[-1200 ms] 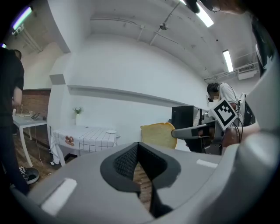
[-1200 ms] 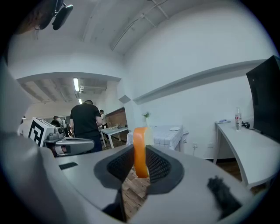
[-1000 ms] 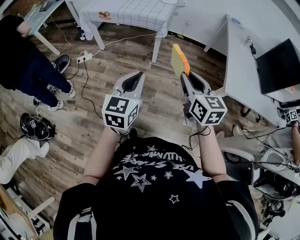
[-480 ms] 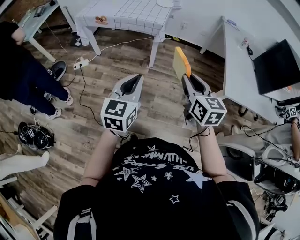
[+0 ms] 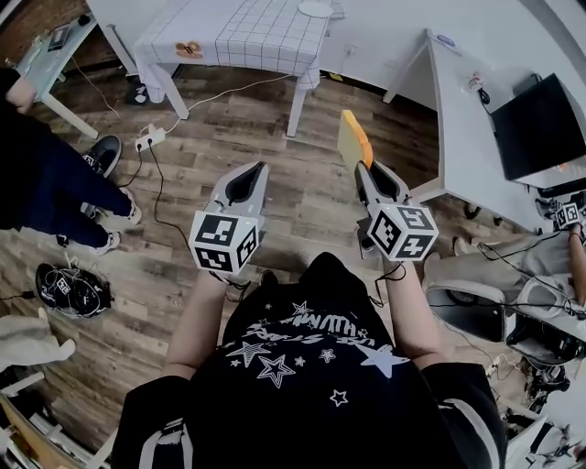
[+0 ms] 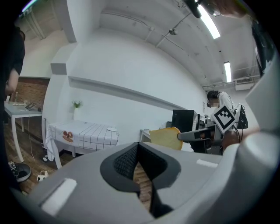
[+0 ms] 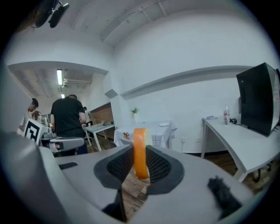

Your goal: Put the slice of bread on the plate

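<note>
A slice of bread with an orange crust stands on edge in my right gripper, which is shut on it above the wooden floor. The right gripper view shows the crust clamped between the black pads. My left gripper is held alongside, shut and holding nothing; in its own view the tips meet, and the bread shows off to the right. A small white plate lies on the checkered table ahead, also visible as the plate in the right gripper view.
A white desk with a black monitor stands on the right. A person in dark clothes stands at the left. A power strip with its cable lies on the floor near the table legs.
Both grippers, the right one still holding the bread, have come closer to the checkered table. More of the tabletop shows now, and the person at the left has slid toward the picture's edge.
</note>
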### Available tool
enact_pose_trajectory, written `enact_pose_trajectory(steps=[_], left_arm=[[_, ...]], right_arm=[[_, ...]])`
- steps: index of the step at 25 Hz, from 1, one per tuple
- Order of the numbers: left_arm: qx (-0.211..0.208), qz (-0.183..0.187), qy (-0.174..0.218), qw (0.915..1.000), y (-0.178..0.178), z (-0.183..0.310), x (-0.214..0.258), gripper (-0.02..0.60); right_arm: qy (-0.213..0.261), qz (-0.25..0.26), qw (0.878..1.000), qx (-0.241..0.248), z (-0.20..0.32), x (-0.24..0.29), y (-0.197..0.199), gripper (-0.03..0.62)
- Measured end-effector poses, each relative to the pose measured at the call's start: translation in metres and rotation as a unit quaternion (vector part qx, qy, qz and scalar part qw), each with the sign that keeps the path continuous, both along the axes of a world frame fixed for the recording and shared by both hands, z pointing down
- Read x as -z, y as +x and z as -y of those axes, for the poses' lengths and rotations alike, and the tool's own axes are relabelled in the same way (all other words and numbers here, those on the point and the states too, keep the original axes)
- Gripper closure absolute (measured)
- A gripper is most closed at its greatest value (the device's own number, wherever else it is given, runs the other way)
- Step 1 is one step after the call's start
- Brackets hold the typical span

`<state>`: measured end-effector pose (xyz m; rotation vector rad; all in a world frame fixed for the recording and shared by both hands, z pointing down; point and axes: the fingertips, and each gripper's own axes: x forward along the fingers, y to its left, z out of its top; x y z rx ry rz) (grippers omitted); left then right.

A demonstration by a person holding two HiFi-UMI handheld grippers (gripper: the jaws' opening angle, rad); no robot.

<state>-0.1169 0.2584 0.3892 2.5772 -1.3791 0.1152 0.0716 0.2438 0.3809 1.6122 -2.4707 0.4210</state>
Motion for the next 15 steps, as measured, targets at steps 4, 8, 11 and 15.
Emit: enact_pose_trajectory(steps=[4, 8, 11, 15], left_arm=[[-0.005, 0.001, -0.006, 1.0, 0.007, 0.015, -0.007, 0.572], [0.003, 0.009, -0.005, 0.9999, 0.014, 0.046, -0.007, 0.572], [0.013, 0.014, -0.006, 0.9998, 0.017, 0.075, -0.004, 0.572], [0.017, 0.027, 0.001, 0.9995, 0.028, 0.118, 0.005, 0.572]], right_arm=[[-0.008, -0.001, 1.0, -0.018, 0.013, -0.008, 0.013, 0.507], [-0.009, 0.006, 1.0, -0.013, 0.05, -0.012, 0.023, 0.507], [-0.005, 0.017, 1.0, -0.003, 0.087, -0.01, 0.026, 0.507], [0.003, 0.026, 1.0, 0.008, 0.135, -0.003, 0.033, 0.507]])
